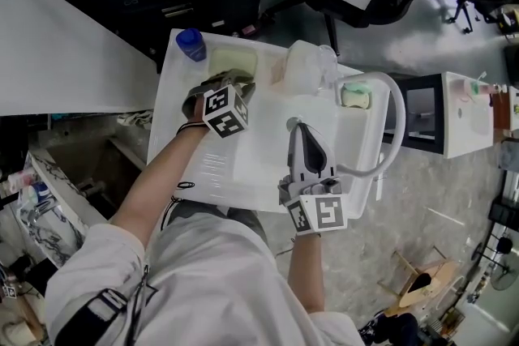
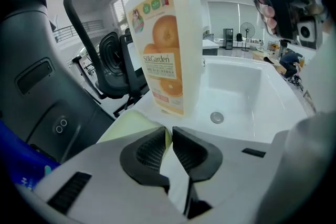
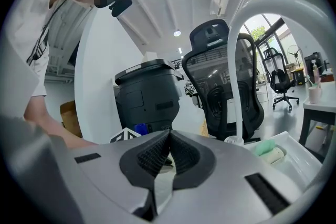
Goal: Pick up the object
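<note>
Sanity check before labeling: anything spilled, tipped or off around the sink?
Nothing stands out. The detergent bottle stands upright beside the sink basin, the yellow cloth lies flat next to it, and no spill or damage shows.

White sink unit [image 1: 203, 166], taken as the landmark.
- Round drain [image 2: 216, 117]: in the floor of the sink's basin.
- Arched white faucet [image 1: 397, 116]: over the sink's right side.
- Green-and-cream sponge [image 1: 355, 96]: in a recess at the sink's far right corner.
- Blue-capped bottle [image 1: 190, 44]: at the sink's far left corner.
- Translucent jug with an orange-fruit label [image 2: 167, 50]: upright on the sink's far rim.
- Black mesh office chair [image 3: 226, 81]: beyond the sink.
- Black bin-like unit [image 3: 146, 96]: also beyond the sink.
</note>
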Demonstrator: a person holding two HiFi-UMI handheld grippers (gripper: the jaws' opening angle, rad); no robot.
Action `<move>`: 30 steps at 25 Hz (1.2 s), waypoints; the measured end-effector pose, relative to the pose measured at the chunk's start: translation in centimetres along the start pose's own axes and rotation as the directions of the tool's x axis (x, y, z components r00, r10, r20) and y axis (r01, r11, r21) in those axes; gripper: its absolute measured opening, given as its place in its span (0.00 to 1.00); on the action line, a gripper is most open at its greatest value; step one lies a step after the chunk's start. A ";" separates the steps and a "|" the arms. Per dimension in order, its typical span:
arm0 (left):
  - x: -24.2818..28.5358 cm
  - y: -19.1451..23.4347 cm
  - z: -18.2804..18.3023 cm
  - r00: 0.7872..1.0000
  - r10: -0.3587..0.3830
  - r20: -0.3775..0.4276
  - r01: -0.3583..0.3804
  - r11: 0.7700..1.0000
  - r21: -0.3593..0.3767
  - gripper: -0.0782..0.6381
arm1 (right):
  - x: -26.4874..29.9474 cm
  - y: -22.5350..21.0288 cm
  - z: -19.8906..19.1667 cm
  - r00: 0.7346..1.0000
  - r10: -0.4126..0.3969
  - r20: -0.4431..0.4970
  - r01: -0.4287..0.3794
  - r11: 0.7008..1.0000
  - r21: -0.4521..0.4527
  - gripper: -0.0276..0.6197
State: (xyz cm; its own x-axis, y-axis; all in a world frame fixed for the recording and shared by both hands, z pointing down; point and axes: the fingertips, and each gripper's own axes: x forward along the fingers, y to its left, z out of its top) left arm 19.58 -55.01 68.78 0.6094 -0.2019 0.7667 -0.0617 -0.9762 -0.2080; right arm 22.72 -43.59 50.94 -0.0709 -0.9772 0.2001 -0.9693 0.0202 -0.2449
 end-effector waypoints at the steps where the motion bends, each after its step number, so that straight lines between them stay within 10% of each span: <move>1: -0.3 -0.1 0.2 1.000 0.005 0.003 -0.005 1.000 0.000 0.19 | -0.3 0.1 0.2 1.000 0.003 0.004 -0.003 1.000 -0.002 0.05; 20: -13.1 -2.6 4.8 0.970 0.177 0.165 -0.169 0.984 -0.065 0.18 | -6.6 4.0 3.4 0.991 0.100 0.093 -0.096 0.994 -0.048 0.05; 30: -21.8 -3.6 6.8 0.906 0.342 0.250 -0.323 0.939 -0.116 0.18 | -9.8 5.0 5.5 0.981 0.134 0.140 -0.123 0.989 -0.079 0.05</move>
State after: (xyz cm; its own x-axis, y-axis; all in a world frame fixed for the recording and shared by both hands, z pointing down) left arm 11.91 -46.57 48.66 0.7287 -0.4968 0.4713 -0.3464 -0.8611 -0.3721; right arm 19.89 -35.10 42.54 -0.1661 -0.9856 0.0303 -0.9687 0.1573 -0.1920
